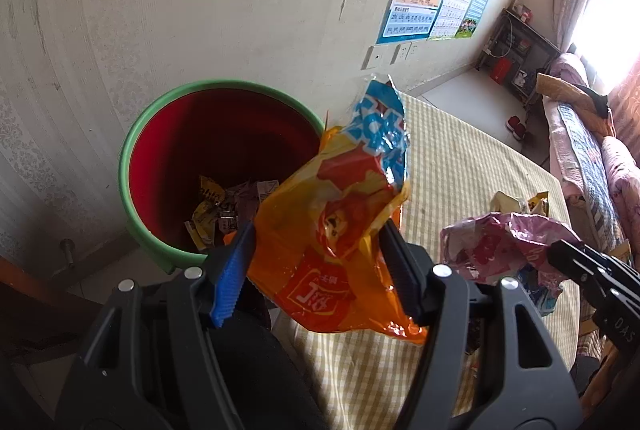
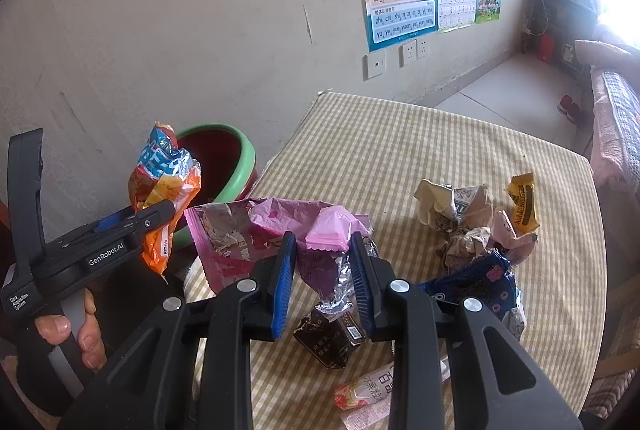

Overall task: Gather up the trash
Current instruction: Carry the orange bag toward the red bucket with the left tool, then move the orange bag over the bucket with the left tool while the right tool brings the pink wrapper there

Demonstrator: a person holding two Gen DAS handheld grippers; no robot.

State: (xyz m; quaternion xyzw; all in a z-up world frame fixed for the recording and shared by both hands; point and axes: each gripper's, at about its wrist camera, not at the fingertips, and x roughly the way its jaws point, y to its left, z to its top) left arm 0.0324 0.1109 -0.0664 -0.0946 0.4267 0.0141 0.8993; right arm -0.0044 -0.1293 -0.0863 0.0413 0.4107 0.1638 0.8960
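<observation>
Left gripper (image 1: 320,262) clamped on orange snack bag (image 1: 340,214) beside red bin (image 1: 216,150), right gripper (image 2: 324,278) nearly closed, empty, above pink wrapper (image 2: 280,222) on checked table (image 2: 440,150)

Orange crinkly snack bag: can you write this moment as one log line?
left gripper: shut on orange crinkly snack bag | beside green-rimmed red bin | right gripper: shut on pink foil wrapper | checked table
</observation>
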